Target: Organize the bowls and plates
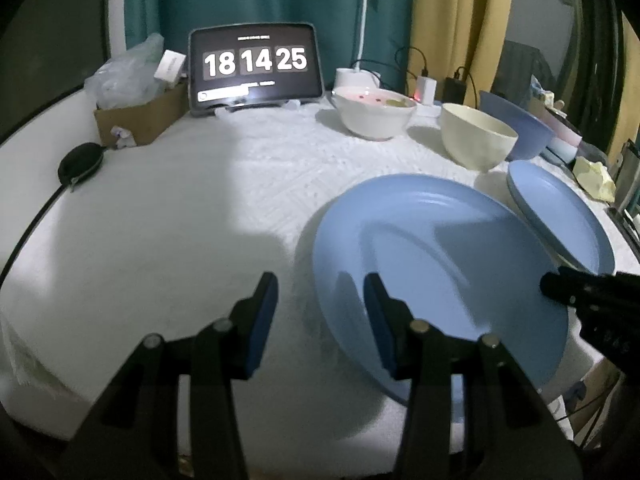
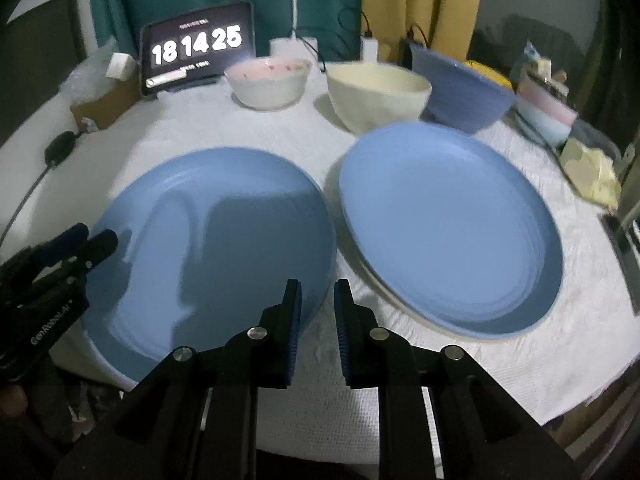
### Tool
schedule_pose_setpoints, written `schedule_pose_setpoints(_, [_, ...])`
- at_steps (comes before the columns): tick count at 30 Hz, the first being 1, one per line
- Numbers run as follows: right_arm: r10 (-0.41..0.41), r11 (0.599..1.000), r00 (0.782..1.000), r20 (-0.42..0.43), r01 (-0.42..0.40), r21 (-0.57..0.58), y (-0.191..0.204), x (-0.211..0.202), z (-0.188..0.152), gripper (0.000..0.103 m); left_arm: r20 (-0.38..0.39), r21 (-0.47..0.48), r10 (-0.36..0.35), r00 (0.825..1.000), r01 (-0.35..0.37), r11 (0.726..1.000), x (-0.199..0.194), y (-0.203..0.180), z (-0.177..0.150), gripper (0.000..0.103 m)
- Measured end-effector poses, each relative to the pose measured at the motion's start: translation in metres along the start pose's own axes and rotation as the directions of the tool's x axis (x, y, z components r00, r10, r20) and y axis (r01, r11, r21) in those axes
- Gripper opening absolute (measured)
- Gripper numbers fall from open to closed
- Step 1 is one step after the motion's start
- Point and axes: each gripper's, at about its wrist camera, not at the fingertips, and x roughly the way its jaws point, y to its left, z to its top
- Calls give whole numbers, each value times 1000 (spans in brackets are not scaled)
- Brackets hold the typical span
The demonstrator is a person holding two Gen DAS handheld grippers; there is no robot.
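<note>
So two big blue plates are laid side by side on the white-clothed desk (image 2: 460, 364): the left plate (image 2: 216, 248) and the right plate (image 2: 448, 228), which seems to be stacked on a paler one. Behind them a row of bowls is lined up: white bowl (image 2: 268, 82), cream bowl (image 2: 378, 94), blue bowl (image 2: 464, 92). A clock tablet (image 2: 196, 52) is propped at the back. The left gripper (image 1: 320, 308) is held partly open around the left plate's rim, nothing pinched. The right gripper (image 2: 317, 312) is kept to a narrow gap over the cloth between the plates, empty.
</note>
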Motion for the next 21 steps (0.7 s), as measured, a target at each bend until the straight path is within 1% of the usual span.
schedule_pose_setpoints(1, [7,1000,1000,-3,-7,3,0,2,0,21,-2,1,2,1000,-2,1000,1,0,0,46])
schedule_pose_setpoints(6, [9,1000,1000,-12,-9,-15,4,8,0,21,-7,11,-2,1000,2,1000,7,1,-1,45])
schedule_pose_setpoints(8, [5,1000,1000,-9,-5,-26,6,9,1,22,-11,16,-9,1000,9,1000,9,0,-2,41])
schedule_pose_setpoints(10, [6,999,1000,-6,-6,-31,8,10,2,22,-24,21,-18,1000,19,1000,12,-1,-2,33])
schedule_pose_setpoints(13, [11,999,1000,3,-11,-44,9,10,3,21,-18,31,-29,999,29,999,11,-3,-2,30])
schedule_pose_setpoints(21, [28,997,999,23,-26,-68,13,6,8,21,-19,15,-20,1000,21,1000,9,1,2,29])
